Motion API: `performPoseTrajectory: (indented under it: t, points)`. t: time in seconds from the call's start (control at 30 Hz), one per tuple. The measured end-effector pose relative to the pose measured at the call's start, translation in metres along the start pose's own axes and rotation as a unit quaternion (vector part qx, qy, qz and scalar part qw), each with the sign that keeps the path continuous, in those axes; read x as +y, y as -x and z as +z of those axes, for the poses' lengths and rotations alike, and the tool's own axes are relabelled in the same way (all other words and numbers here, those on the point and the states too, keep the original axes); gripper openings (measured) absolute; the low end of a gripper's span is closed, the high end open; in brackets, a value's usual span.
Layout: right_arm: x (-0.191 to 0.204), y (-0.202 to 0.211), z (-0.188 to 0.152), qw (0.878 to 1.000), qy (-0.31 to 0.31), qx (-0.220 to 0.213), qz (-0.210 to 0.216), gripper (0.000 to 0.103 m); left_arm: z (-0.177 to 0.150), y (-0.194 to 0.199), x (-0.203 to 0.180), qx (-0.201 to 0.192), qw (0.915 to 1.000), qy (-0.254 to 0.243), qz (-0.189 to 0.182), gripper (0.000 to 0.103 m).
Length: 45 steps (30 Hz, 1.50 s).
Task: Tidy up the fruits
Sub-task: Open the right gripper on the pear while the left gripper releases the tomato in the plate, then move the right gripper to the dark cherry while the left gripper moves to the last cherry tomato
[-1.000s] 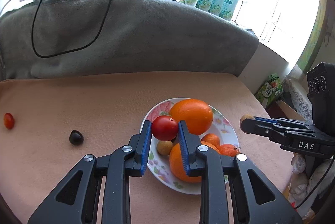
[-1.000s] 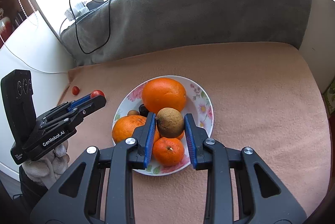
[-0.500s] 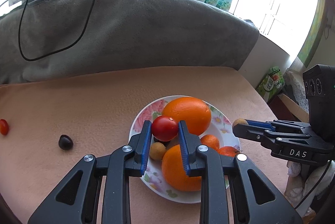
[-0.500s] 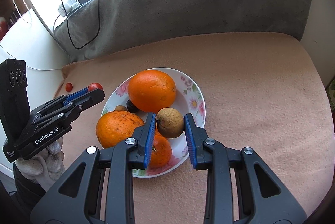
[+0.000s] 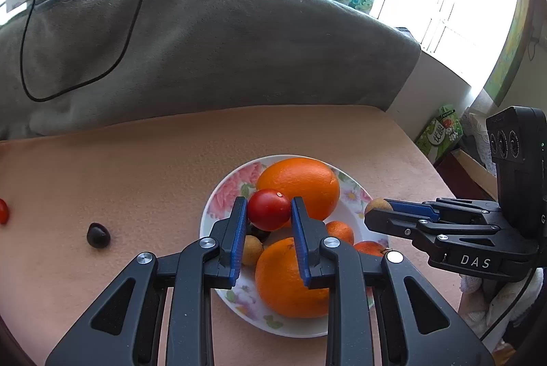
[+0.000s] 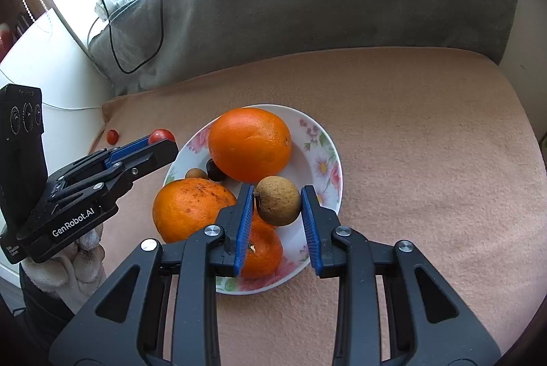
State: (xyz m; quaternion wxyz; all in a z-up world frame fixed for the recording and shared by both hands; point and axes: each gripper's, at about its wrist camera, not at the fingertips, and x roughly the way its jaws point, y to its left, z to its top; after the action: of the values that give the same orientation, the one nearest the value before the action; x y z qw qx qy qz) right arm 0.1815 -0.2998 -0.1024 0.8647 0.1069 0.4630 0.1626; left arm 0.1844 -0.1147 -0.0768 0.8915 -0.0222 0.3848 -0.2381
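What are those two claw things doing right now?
Left gripper: closed on a red cherry tomato.
Right gripper: closed on a small brown fruit.

Red tomato (image 5: 268,209) and brown fruit (image 6: 277,200) held above fruit-filled plate (image 6: 324,140).

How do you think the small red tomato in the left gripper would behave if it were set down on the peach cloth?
The tomato looks round and glossy, so it would probably roll easily. Its smooth skin may slip between the left gripper pads, and it likely bruises under a hard squeeze. The fuzzy cloth might slow it.
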Motion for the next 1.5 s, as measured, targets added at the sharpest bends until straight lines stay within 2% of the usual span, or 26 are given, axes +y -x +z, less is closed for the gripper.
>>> performPoseTrajectory:
  t: [0.43, 0.5, 0.53, 0.57, 0.6, 0.7, 0.8, 0.83, 0.9, 0.97, 1.0, 1.07, 1.13, 1.23, 1.5]
  points:
    - [0.003, -0.001, 0.000, 1.000, 0.007, 0.005, 0.001, 0.030, -0.001, 0.002, -0.001, -0.002, 1.0000, -0.005, -0.004, 0.024]
    - [0.003, -0.001, 0.000, 1.000, 0.008, 0.003, -0.003, 0.041, -0.001, 0.002, -0.002, -0.002, 1.0000, -0.006, -0.003, 0.024]
    - [0.002, 0.001, 0.000, 1.000, 0.007, -0.001, -0.003, 0.054, -0.001, 0.002, -0.002, -0.003, 1.0000, -0.005, -0.002, 0.024]
    - [0.001, 0.003, 0.001, 1.000, 0.006, -0.006, -0.004, 0.062, 0.000, 0.003, -0.002, -0.004, 1.0000, -0.005, -0.001, 0.024]
    - [0.001, 0.004, 0.001, 1.000, 0.006, -0.010, -0.004, 0.062, 0.000, 0.003, -0.002, -0.005, 1.0000, -0.004, 0.000, 0.025]
    - [0.002, 0.006, 0.001, 1.000, 0.012, -0.012, -0.006, 0.063, 0.001, 0.004, -0.002, -0.007, 1.0000, -0.004, 0.001, 0.041]
    - [0.003, 0.007, 0.001, 1.000, 0.019, -0.013, -0.014, 0.071, 0.001, 0.006, -0.002, -0.011, 0.9999, -0.004, -0.001, 0.047]
    - [0.003, 0.007, 0.001, 1.000, 0.020, -0.014, -0.015, 0.073, 0.002, 0.006, -0.003, -0.012, 0.9999, -0.004, 0.002, 0.055]
    - [0.003, 0.007, 0.000, 1.000, 0.021, -0.012, -0.015, 0.073, 0.003, 0.008, -0.003, -0.017, 0.9998, -0.003, 0.009, 0.061]
    - [0.004, 0.007, -0.001, 1.000, 0.023, -0.009, -0.014, 0.074, 0.004, 0.009, -0.003, -0.018, 0.9998, -0.001, 0.007, 0.062]
    - [0.004, 0.007, -0.002, 1.000, 0.025, -0.008, -0.014, 0.075, 0.004, 0.009, -0.003, -0.018, 0.9998, 0.001, 0.007, 0.067]
    - [0.006, 0.007, -0.003, 0.999, 0.029, -0.009, -0.016, 0.083, 0.005, 0.009, -0.004, -0.019, 0.9998, 0.002, 0.004, 0.069]
    - [0.009, 0.008, -0.003, 0.999, 0.033, -0.012, -0.017, 0.085, 0.005, 0.010, -0.006, -0.018, 0.9998, 0.002, 0.006, 0.069]
    - [0.011, 0.010, -0.002, 0.999, 0.037, -0.014, -0.016, 0.085, 0.006, 0.009, -0.007, -0.014, 0.9998, 0.002, 0.013, 0.076]
    - [0.016, 0.016, 0.000, 0.999, 0.037, -0.024, -0.016, 0.086, 0.005, 0.015, -0.004, -0.017, 0.9995, 0.006, 0.024, 0.076]
